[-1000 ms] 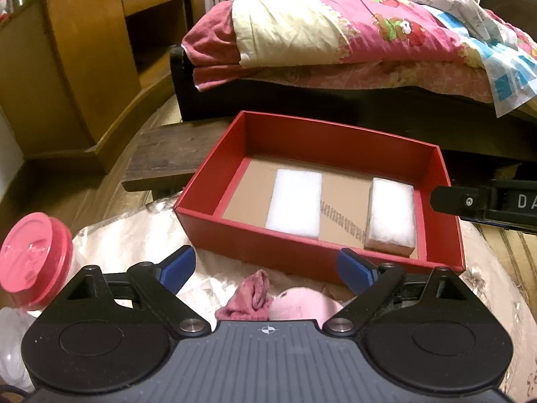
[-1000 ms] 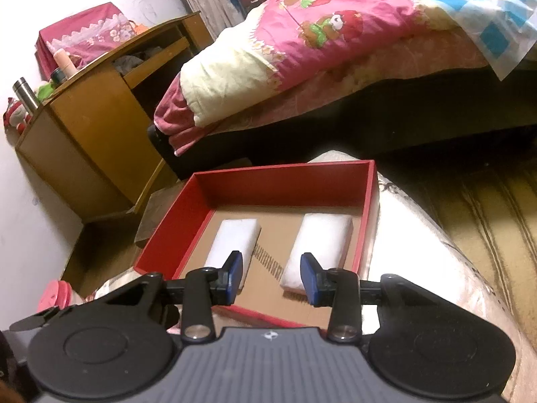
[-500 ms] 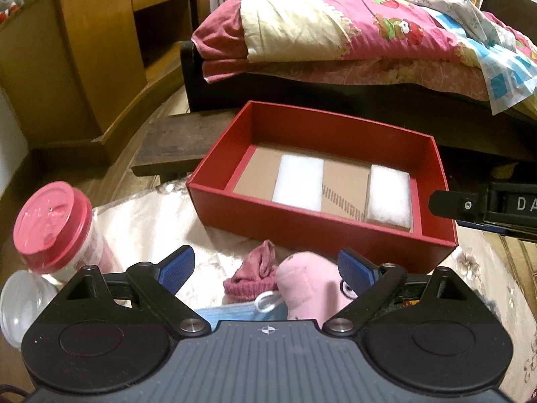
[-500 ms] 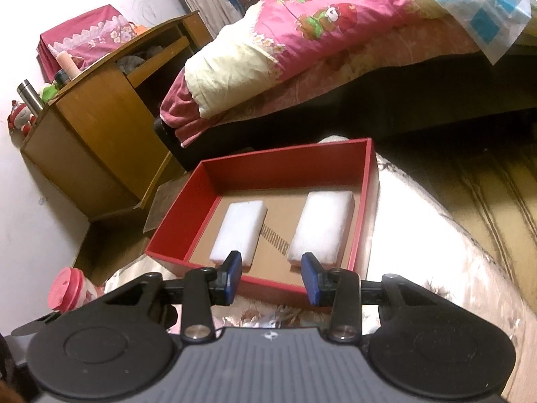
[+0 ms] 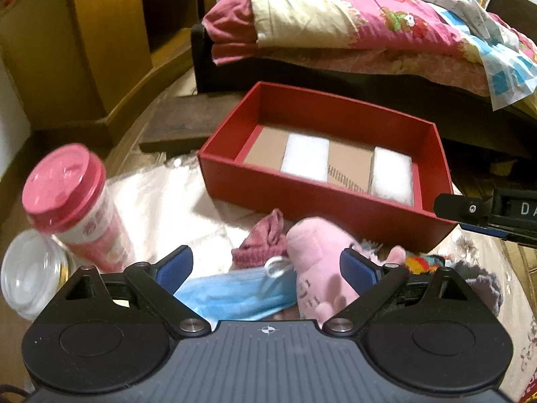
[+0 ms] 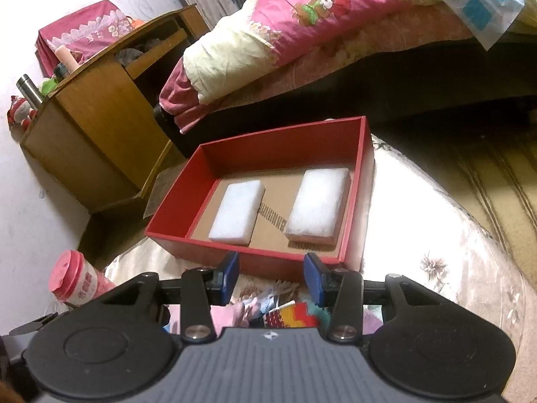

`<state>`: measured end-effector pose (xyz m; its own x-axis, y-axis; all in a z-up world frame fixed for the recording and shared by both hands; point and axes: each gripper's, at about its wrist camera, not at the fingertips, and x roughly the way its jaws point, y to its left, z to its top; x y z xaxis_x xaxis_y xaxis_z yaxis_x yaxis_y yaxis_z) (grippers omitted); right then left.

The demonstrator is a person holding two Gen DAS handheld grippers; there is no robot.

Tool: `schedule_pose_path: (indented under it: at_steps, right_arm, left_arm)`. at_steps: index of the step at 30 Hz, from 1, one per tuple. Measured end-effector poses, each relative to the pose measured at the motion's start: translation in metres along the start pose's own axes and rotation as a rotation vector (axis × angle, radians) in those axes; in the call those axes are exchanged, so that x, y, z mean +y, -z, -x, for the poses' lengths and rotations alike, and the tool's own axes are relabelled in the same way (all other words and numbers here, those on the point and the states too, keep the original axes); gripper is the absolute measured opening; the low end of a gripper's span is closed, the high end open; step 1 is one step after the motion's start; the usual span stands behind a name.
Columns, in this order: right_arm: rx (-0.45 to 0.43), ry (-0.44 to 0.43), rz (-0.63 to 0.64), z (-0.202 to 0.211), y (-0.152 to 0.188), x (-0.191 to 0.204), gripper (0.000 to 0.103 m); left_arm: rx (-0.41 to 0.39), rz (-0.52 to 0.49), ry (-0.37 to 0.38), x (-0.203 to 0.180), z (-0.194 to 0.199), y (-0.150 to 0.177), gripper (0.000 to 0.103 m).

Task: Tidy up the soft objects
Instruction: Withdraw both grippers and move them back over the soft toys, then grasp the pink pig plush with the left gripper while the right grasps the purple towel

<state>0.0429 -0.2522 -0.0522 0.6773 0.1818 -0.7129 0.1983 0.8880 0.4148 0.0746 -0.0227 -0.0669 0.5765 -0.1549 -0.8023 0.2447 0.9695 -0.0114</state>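
Showing only from the left wrist: pink plush [image 5: 317, 262] and blue mask [image 5: 235, 294] between spread left fingers [image 5: 174, 267]; right fingers [image 6: 313, 277] parted, empty.

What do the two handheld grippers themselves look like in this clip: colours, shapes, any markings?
Both are matte black. The left gripper and right gripper each have a ribbed dark grey centre plate with a small round crosshair mark, flanked by two round black housings. Angular black linkage arms with silver pivot screws carry blue fingertips. The right gripper's side, seen from the left wrist camera, bears white letters "DA". No sleeves show.
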Motion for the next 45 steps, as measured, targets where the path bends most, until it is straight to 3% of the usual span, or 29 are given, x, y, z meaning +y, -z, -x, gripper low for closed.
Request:
schedule_pose_path:
  at_steps: [4,13,21,24,25,27,32,39,45]
  right_arm:
    - [0.012,-0.005,0.006,0.002,0.006,0.002,0.019]
    - [0.033,-0.002,-0.009,0.011,0.020,-0.002,0.020]
    - [0.059,0.008,-0.049,0.026,0.037,-0.015,0.021]
    - [0.074,0.015,-0.059,0.031,0.043,-0.020,0.021]
    - [0.076,0.018,-0.062,0.032,0.044,-0.022,0.021]
    - [0.078,0.023,-0.073,0.035,0.045,-0.025,0.022]
    - [0.079,0.040,-0.074,0.040,0.041,-0.032,0.030]
    - [0.094,0.134,-0.076,0.041,0.042,-0.050,0.031]
    - [0.118,0.148,-0.120,0.046,0.051,-0.060,0.035]
  left_arm:
    - [0.011,-0.012,-0.008,-0.001,0.003,0.010,0.091]
    - [0.028,-0.041,0.072,-0.013,0.012,0.028,0.091]
    - [0.106,-0.122,0.132,-0.034,-0.011,0.043,0.091]
    - [0.149,-0.125,0.129,-0.036,-0.025,0.050,0.086]
    - [0.165,-0.130,0.129,-0.036,-0.030,0.052,0.078]
    - [0.185,-0.137,0.104,-0.036,-0.037,0.055,0.072]
    - [0.186,-0.125,0.116,-0.031,-0.035,0.053,0.070]
    - [0.164,-0.054,0.179,-0.020,-0.016,0.045,0.068]
    - [0.114,-0.042,0.214,-0.020,0.001,0.037,0.068]
